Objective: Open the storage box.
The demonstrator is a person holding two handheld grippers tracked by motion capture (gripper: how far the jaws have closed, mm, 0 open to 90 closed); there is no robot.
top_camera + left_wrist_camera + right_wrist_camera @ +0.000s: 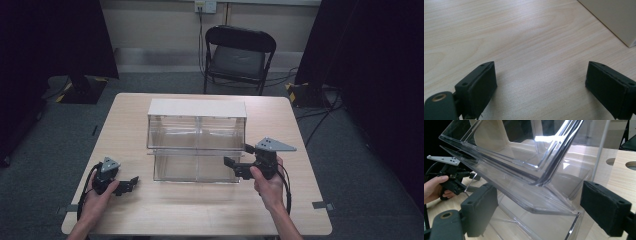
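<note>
right claw (236,155) is up at the front right corner of the clear two-tier acrylic bin with the pale wooden top (197,141), jaws spread wide, and in the right gripper view (537,212) the slanted clear lip of the upper tier runs straight between those jaws with nothing clamped. the bin sits in the middle of the light wooden desk (210,210), directly ahead of this claw and touching distance from its tips. over on the other side, the left claw (131,183) rests low on the desk, just short of the bin's front left corner, and its own view (541,82) shows jaws wide apart over bare wood grain, a pale corner of the bin (616,20) ahead and to one side. a black folding chair (239,55) stands well beyond the desk.
</note>
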